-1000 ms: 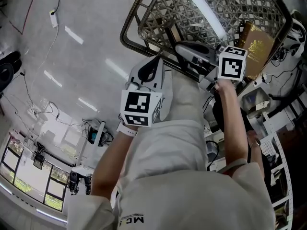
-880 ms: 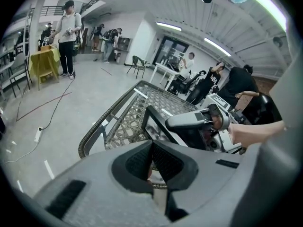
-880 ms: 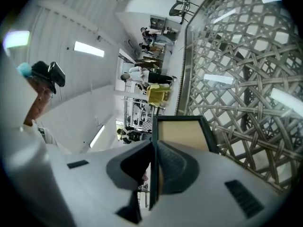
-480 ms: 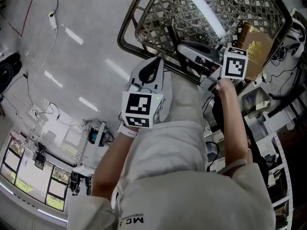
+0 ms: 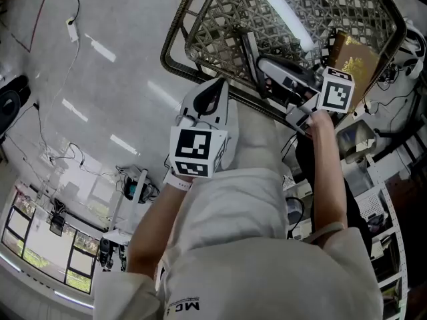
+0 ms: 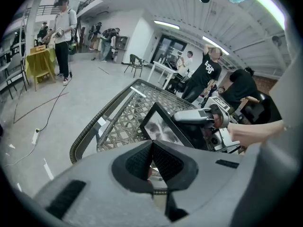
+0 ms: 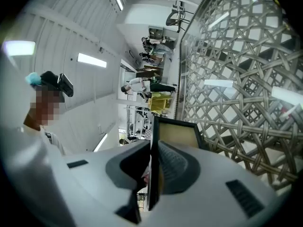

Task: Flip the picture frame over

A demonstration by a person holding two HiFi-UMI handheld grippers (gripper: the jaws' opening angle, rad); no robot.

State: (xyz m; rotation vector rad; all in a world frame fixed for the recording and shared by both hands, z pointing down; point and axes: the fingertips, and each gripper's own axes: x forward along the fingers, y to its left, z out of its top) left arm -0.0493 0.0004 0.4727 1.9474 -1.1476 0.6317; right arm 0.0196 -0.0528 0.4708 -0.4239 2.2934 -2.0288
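The black picture frame point(image 5: 251, 53) stands on edge over a woven wire tray point(image 5: 175, 40), and its printed face point(image 6: 162, 128) shows in the left gripper view. My right gripper point(image 5: 265, 66) has the frame's edge point(image 7: 176, 135) between its pads, which still press on it while the jaws are opening slightly. My left gripper point(image 5: 218, 85) hangs near the tray's front rim, short of the frame. It is shut with nothing between its jaws point(image 6: 152, 149).
The woven tray point(image 7: 236, 79) fills the space ahead. A gold-brown book point(image 5: 358, 62) lies at its right, beside shelves with cables point(image 5: 381, 199). A cord point(image 5: 73, 23) trails over the grey floor. Several people point(image 6: 64, 30) stand in the background.
My right gripper has shifted a little to the right with the frame held in it, and the frame now stands more on edge. The left gripper has kept still.
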